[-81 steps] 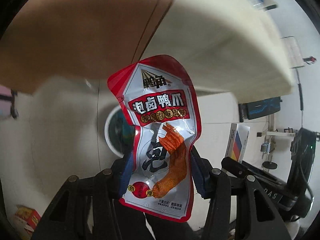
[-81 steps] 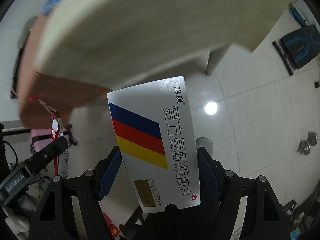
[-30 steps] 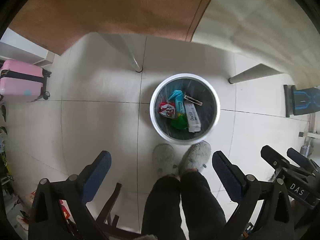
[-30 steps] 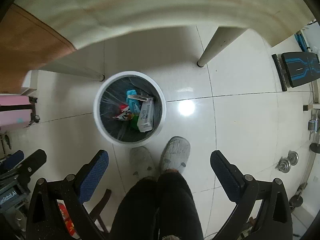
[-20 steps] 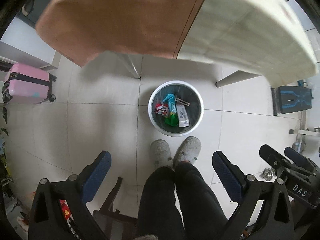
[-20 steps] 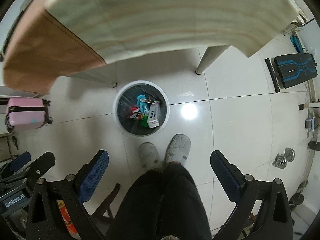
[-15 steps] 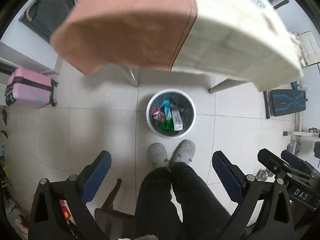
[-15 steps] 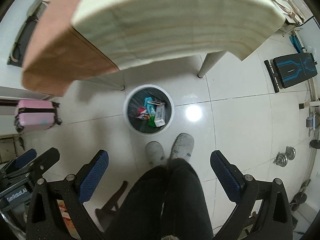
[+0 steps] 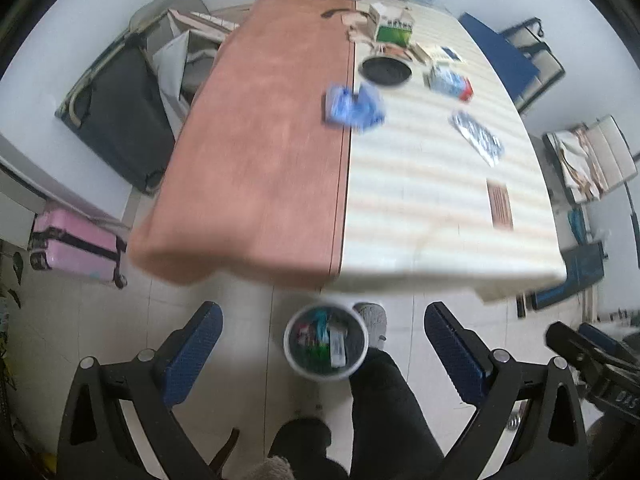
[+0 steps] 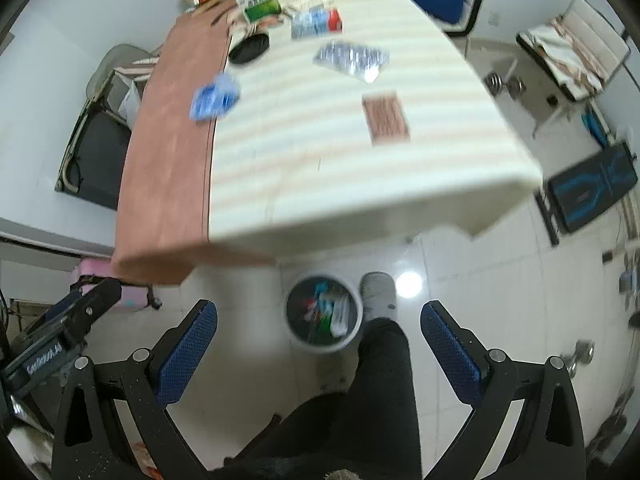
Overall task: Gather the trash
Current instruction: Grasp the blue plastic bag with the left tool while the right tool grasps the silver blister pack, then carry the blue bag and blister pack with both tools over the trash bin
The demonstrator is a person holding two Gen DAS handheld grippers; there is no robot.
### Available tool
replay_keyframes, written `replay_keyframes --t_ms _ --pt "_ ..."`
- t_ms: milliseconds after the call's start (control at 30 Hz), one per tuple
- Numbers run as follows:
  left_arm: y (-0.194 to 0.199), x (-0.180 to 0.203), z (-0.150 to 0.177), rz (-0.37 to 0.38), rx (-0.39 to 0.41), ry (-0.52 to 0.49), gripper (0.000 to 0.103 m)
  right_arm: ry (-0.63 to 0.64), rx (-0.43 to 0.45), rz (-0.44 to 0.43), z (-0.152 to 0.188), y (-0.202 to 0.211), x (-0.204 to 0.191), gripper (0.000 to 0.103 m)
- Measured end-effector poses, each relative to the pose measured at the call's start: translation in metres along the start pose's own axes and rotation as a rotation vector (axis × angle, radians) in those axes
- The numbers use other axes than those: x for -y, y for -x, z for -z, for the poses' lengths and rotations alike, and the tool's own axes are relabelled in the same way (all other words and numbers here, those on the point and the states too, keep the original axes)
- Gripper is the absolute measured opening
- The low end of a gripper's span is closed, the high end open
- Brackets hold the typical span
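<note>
Both grippers are open and empty, held high above the floor. My left gripper (image 9: 322, 344) and my right gripper (image 10: 318, 344) look down on a white trash bin (image 9: 325, 345) on the floor, also in the right wrist view (image 10: 324, 316), with several wrappers and a white box inside. On the table lie a crumpled blue wrapper (image 9: 354, 106), also in the right view (image 10: 216, 96), a silver-blue packet (image 9: 476, 138), also in the right view (image 10: 352, 58), a brown flat packet (image 9: 500, 206), also in the right view (image 10: 386, 118), and a blue-red packet (image 9: 448, 82).
The table (image 9: 400, 184) is half brown, half cream striped. A black round dish (image 9: 386, 71), a green-white box (image 9: 390, 24) and clutter stand at its far end. My legs and slipper (image 10: 378, 292) are beside the bin. A pink suitcase (image 9: 76, 248) and black suitcase (image 9: 120, 116) stand left.
The snack pouch and medicine box left the grippers and lie in the bin. Both grippers opened, rose and tilted up, so the tabletop has come into view.
</note>
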State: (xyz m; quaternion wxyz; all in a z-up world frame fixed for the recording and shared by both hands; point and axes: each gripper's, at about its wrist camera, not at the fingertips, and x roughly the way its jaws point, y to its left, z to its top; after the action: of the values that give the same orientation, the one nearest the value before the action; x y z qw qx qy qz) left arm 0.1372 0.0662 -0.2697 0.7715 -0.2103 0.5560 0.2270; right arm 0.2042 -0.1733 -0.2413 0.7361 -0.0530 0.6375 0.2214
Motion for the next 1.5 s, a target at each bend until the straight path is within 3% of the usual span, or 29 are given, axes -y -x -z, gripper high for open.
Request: replay_keyframes --t_ms 133,267,400,533,633,700,900,933,967,1100,1500 --pt "-0.026 0.016 -0.056 -0.044 -0.011 0.012 0.103 0.049 -0.005 0.027 -0.081 -0.012 0.014 0.103" --pt "-0.065 0.022 -0.109 -0.074 -0.059 0.069 0.103 0.111 -0.055 0.063 -0.183 -0.052 0.034 0.103" --pt "-0.103 0.027 -0.15 -0.125 -0.102 0.101 0.103 0.181 -0.121 0.098 -0.261 -0.107 0.045 0.103" --pt "-0.139 0.026 -0.177 -0.131 -0.153 0.143 0.103 0.298 -0.218 0.125 -0.306 -0.17 0.036 0.103" --pt "-0.159 0.026 -0.192 -0.112 -0.181 0.164 0.103 0.377 -0.264 0.145 -0.319 -0.203 0.025 0.102" --pt "-0.171 0.026 -0.199 -0.095 -0.195 0.175 0.103 0.422 -0.286 0.153 -0.322 -0.221 0.017 0.086" --pt "-0.199 0.023 -0.209 -0.062 -0.233 0.191 0.099 0.406 -0.24 0.181 -0.316 -0.223 0.009 0.071" --pt "-0.201 0.022 -0.21 -0.058 -0.231 0.192 0.094 0.395 -0.232 0.18 -0.315 -0.222 0.01 0.07" --pt "-0.202 0.022 -0.21 -0.052 -0.227 0.191 0.081 0.388 -0.227 0.18 -0.313 -0.221 0.01 0.07" --pt "-0.2 0.022 -0.209 -0.047 -0.209 0.181 0.073 0.333 -0.23 0.15 -0.31 -0.217 0.017 0.069" --pt "-0.143 0.041 -0.183 -0.025 -0.116 0.145 0.072 0.182 -0.164 0.061 -0.315 -0.185 0.035 0.069"
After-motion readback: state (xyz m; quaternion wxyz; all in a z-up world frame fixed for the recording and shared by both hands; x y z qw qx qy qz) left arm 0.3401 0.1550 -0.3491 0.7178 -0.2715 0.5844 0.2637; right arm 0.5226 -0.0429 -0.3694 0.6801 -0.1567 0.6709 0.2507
